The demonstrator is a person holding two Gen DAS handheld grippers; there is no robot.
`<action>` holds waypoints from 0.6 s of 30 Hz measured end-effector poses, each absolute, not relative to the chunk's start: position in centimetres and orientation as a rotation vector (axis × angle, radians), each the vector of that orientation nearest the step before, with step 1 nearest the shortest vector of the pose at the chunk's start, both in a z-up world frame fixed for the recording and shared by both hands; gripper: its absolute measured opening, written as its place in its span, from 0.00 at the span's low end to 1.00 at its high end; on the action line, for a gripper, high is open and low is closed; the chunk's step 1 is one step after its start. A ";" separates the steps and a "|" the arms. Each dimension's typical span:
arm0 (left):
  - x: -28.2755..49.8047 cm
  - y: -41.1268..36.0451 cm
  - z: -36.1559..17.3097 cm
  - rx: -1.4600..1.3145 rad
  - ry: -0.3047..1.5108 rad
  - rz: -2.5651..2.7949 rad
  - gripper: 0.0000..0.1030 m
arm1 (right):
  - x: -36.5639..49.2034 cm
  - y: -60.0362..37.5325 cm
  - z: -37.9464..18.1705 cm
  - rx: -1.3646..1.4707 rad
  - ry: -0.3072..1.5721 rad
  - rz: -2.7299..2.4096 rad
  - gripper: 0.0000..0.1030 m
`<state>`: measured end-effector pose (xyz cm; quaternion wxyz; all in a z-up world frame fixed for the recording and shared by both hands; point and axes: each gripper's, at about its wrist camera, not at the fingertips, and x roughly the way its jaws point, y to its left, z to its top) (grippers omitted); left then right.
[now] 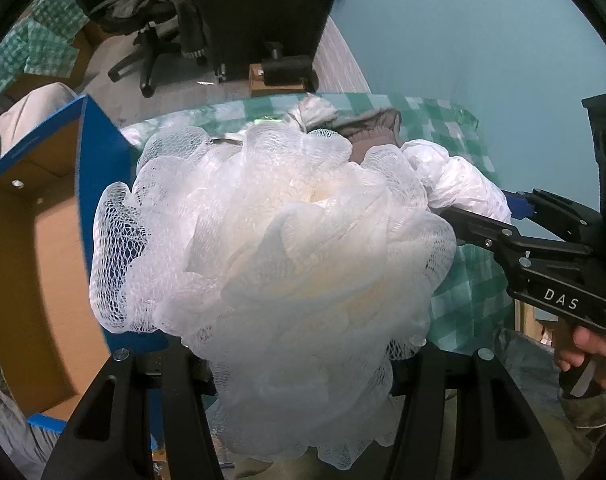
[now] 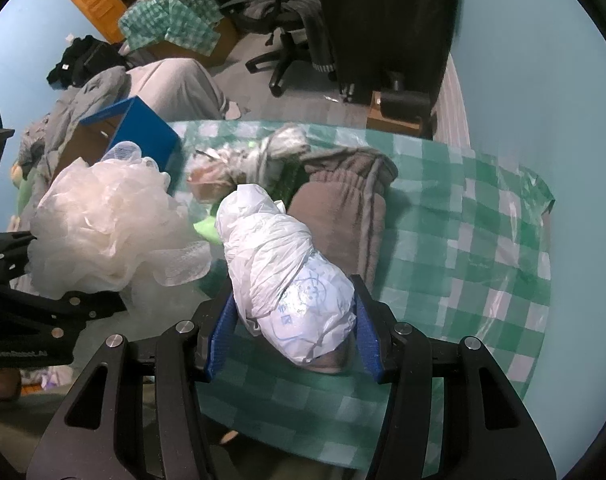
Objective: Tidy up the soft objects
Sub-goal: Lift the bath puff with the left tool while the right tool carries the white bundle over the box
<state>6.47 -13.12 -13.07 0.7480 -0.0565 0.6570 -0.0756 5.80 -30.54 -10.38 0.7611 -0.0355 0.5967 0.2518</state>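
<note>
My left gripper (image 1: pixel 299 364) is shut on a large white mesh bath pouf (image 1: pixel 279 264), which fills its view and hides the fingertips; the pouf also shows in the right wrist view (image 2: pixel 103 224). My right gripper (image 2: pixel 293 336) is shut on a knotted white plastic bag bundle (image 2: pixel 287 276), held between its blue pads (image 2: pixel 223 336) just above the green checked tablecloth (image 2: pixel 463 264). The bundle also shows in the left wrist view (image 1: pixel 459 180). A folded brown towel (image 2: pixel 343 204) lies on the table behind the bundle.
An open blue cardboard box (image 1: pixel 43 240) stands to the left of the table, also visible in the right wrist view (image 2: pixel 143 128). Crumpled plastic bags (image 2: pixel 239 160) lie at the table's far side. An office chair (image 2: pixel 287 24) and a grey cushion (image 2: pixel 171 84) are beyond.
</note>
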 end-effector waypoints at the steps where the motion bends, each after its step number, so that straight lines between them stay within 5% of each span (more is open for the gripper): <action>1: 6.4 -12.8 -12.8 -0.127 1.431 -0.163 0.56 | 5.8 -30.4 -10.1 -0.077 1.295 0.547 0.52; 18: 4.4 -7.4 -8.4 -0.135 1.339 -0.079 0.56 | 5.7 -26.3 -5.6 -0.074 1.242 0.580 0.52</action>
